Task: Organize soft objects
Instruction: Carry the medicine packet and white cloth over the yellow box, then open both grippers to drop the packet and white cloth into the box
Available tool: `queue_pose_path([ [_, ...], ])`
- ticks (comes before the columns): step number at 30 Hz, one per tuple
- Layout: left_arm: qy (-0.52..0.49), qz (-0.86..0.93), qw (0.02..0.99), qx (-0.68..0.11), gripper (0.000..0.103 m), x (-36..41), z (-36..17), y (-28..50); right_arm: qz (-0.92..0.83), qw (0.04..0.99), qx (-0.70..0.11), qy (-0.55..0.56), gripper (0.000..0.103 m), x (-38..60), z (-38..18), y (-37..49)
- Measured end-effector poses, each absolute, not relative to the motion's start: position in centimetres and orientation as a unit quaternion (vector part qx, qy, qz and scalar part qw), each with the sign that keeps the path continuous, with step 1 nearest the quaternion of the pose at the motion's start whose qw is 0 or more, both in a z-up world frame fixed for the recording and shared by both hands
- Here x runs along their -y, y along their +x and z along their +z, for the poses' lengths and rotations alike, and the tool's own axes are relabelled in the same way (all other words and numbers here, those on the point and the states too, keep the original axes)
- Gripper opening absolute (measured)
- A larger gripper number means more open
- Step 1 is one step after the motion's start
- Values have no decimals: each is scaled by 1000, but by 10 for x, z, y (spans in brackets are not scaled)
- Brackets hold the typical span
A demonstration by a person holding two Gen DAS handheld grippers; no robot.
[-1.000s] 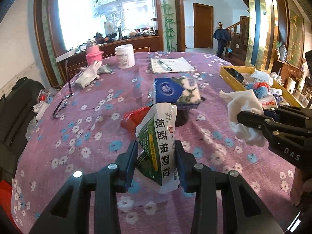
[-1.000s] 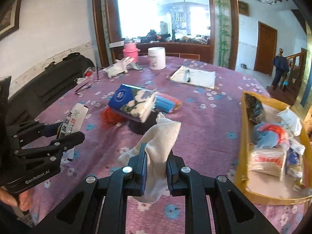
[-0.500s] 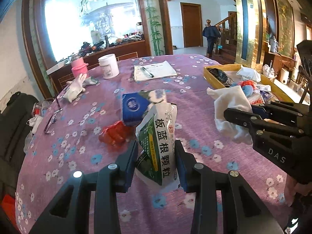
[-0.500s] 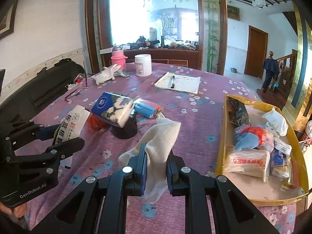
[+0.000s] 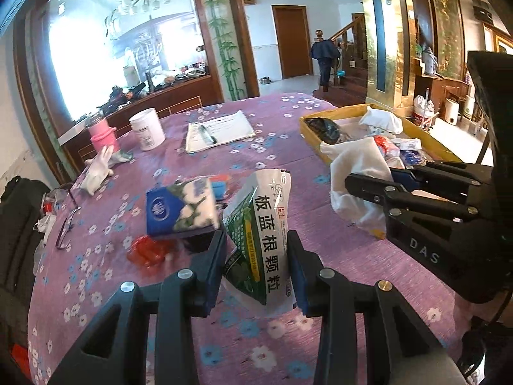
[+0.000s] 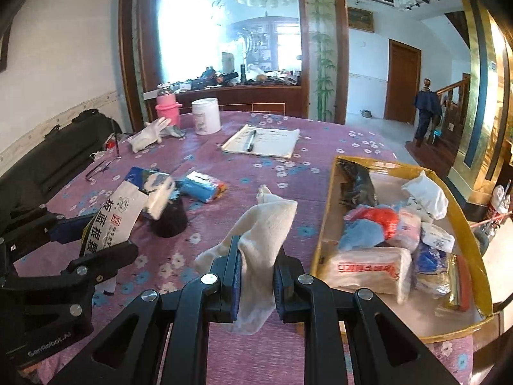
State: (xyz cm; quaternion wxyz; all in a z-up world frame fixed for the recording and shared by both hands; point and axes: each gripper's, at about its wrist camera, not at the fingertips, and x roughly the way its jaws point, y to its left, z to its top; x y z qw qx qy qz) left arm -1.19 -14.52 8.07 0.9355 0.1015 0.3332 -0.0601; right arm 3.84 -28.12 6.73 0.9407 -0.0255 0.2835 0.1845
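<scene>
My left gripper [image 5: 256, 266] is shut on a green and white medicine packet [image 5: 263, 231], held above the purple flowered tablecloth; the packet also shows in the right wrist view [image 6: 112, 221]. My right gripper [image 6: 256, 276] is shut on a white cloth [image 6: 263, 234], also seen in the left wrist view [image 5: 359, 176]. A yellow tray [image 6: 400, 166] at the right holds several soft packs and cloths. A blue tissue pack [image 5: 179, 208], a red packet [image 5: 147, 252] and a blue pack [image 6: 202, 187] lie on the table.
A dark cup [image 6: 170, 221] stands under the tissue pack. At the far side are a white glove [image 5: 96, 170], a pink bottle [image 5: 102, 134], a white jar [image 5: 147, 128], a notepad with pen [image 5: 218, 131] and glasses [image 5: 67, 221]. A black bag [image 6: 54, 154] lies at the left.
Both grippers have risen and moved toward the yellow tray, still holding the packet and the cloth. The table items now look farther below and to the left.
</scene>
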Motion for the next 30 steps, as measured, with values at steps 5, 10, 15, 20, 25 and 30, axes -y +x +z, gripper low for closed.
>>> queue_pose_path([
  [5,109,-70,933,-336,36,161,81,-5,166,943,-286,-19,17,296,68,46],
  [10,112,-83,931,-339,36,178,81,2,142,946,-290,1,17,321,72,59],
  [15,112,-104,929,-336,36,202,92,16,110,954,-279,30,17,356,91,74],
  [20,104,-142,925,-336,36,235,104,39,58,959,-267,74,18,405,109,102],
  [25,86,-193,909,-358,37,274,94,66,33,945,-297,134,18,454,80,134],
  [30,67,-225,891,-387,37,305,71,94,10,935,-322,148,18,479,65,146],
])
